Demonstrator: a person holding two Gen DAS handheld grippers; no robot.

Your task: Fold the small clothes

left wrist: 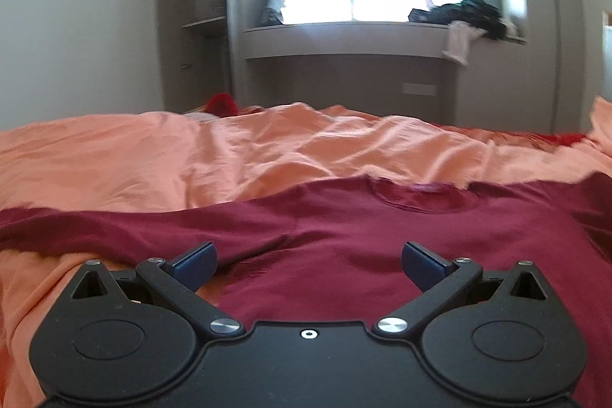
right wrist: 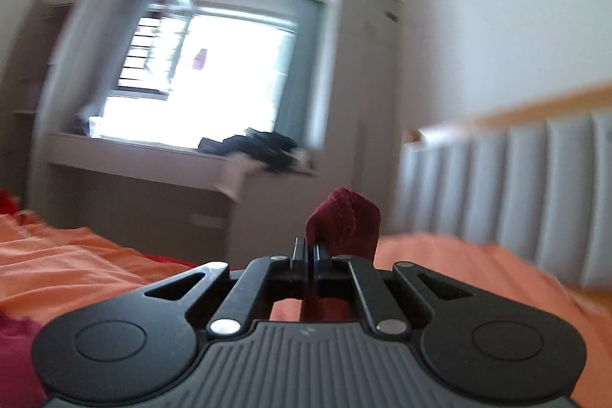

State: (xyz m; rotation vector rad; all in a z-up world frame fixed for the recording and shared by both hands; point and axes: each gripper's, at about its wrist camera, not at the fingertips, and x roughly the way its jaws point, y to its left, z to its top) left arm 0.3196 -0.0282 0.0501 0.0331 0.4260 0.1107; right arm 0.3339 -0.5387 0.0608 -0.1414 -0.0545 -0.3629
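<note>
A dark red T-shirt (left wrist: 344,228) lies spread flat on the orange bed sheet (left wrist: 153,155), collar away from me, one sleeve reaching left. My left gripper (left wrist: 309,264) is open and empty, its blue-padded fingers low over the shirt's body near the left armpit. My right gripper (right wrist: 309,247) is shut on a bunched bit of the dark red shirt (right wrist: 344,220) and holds it lifted above the orange sheet (right wrist: 76,270); the right wrist view is blurred. More red cloth (right wrist: 15,343) shows at the lower left of that view.
A window ledge (left wrist: 344,33) with a pile of dark clothes (left wrist: 459,14) stands beyond the bed. Open shelves (left wrist: 199,21) stand at the left. A grey padded headboard (right wrist: 516,186) runs along the right. A bright red cloth (left wrist: 220,104) lies at the bed's far edge.
</note>
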